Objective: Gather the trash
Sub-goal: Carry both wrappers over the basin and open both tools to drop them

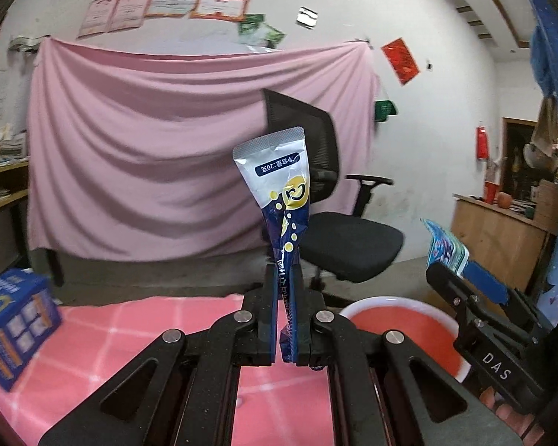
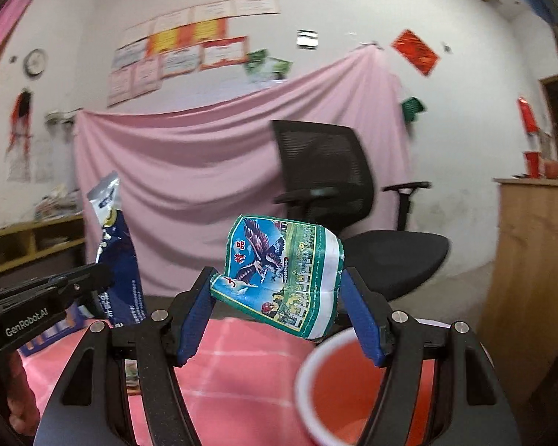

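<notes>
A: Two pieces of trash are up off the table, one in each of your claws. In the left wrist view, your left gripper (image 1: 283, 290) is closed tight on the lower part of the blue and silver sachet (image 1: 279, 189), which stands upright at frame centre. Gripping it low leaves most of it free above the jaws, so I judge it will fall clear once you let go.

B: And the bin?

A: The red basin (image 1: 398, 329) sits at the lower right, its white rim just right of your fingers. Your right gripper (image 1: 476, 282) reaches in over the basin's right edge, so the room there is shared. The blue box (image 1: 13, 325) at the lower left is well apart.

B: The right wrist view?

A: Your right gripper (image 2: 277, 297) spans the crumpled green wrapper (image 2: 284, 278) at a middling width, a blue pad on each end. The wrapper sits at centre, above the pink checked cloth (image 2: 241, 371). The basin's rim (image 2: 305, 364) curves across the lower right, under the right finger. The left gripper (image 2: 55, 286) and its sachet crowd the left edge, so your open room is forward and to the right.
</notes>
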Motion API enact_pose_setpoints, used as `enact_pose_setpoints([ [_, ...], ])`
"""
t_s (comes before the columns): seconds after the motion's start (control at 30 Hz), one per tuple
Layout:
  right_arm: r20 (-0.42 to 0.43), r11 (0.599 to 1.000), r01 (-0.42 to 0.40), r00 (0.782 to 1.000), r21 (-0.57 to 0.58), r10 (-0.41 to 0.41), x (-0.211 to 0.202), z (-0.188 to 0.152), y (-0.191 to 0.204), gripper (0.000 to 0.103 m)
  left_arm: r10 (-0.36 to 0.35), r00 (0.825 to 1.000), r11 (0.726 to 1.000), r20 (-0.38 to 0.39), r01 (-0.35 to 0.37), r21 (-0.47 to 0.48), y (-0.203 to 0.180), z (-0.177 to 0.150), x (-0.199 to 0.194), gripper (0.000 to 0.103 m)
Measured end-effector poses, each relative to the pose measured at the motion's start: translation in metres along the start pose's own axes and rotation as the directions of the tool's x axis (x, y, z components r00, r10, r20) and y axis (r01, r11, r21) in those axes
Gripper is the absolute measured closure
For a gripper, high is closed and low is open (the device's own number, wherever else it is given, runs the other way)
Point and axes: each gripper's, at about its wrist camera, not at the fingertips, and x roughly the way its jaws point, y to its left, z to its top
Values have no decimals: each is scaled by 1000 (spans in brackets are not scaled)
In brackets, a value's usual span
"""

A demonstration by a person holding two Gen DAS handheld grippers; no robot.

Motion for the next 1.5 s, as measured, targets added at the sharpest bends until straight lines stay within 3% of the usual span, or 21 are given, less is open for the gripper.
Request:
enact_pose_setpoints([
  [0.17, -61, 993, 97, 994, 61, -93, 11, -1, -40, 37, -83, 996, 996, -44, 83, 9, -31, 6, 40, 100],
  [0.37, -198, 972, 181, 969, 152, -150, 26, -14, -89, 37, -157, 975, 987, -160, 157, -15, -63, 3, 91, 100],
  [0.6, -301, 948, 254, 935, 190, -190, 29, -28, -120, 36, -189, 947, 982, -258, 188, -26, -77, -9, 117, 100],
  [0.7, -325, 944, 269, 925, 192, -198, 31, -30, -129, 35, -206, 923, 978, -326, 204, -40, -84, -14, 135, 100],
  [0.83, -346, 942, 274, 918, 194, -196, 33, -32, -130, 34, -217, 896, 975, -388, 213, -54, -83, -26, 141, 100],
  [1.03, -369, 942, 276, 909, 189, -193, 41, -32, -133, 33, -205, 878, 979, -433, 187, -83, -77, -33, 144, 97],
  [1.2, -372, 942, 279, 908, 188, -194, 42, -33, -132, 27, -197, 885, 980, -423, 165, -113, -66, -31, 137, 76],
  [1.27, -363, 944, 272, 912, 187, -191, 41, -31, -130, 26, -189, 892, 981, -411, 152, -121, -60, -28, 132, 75],
  [1.37, -334, 950, 256, 924, 179, -186, 37, -27, -124, 21, -166, 907, 984, -387, 125, -128, -49, -23, 121, 71],
  [1.5, -281, 961, 221, 945, 167, -168, 33, -21, -109, 17, -115, 939, 987, -323, 73, -140, -27, -14, 97, 48],
])
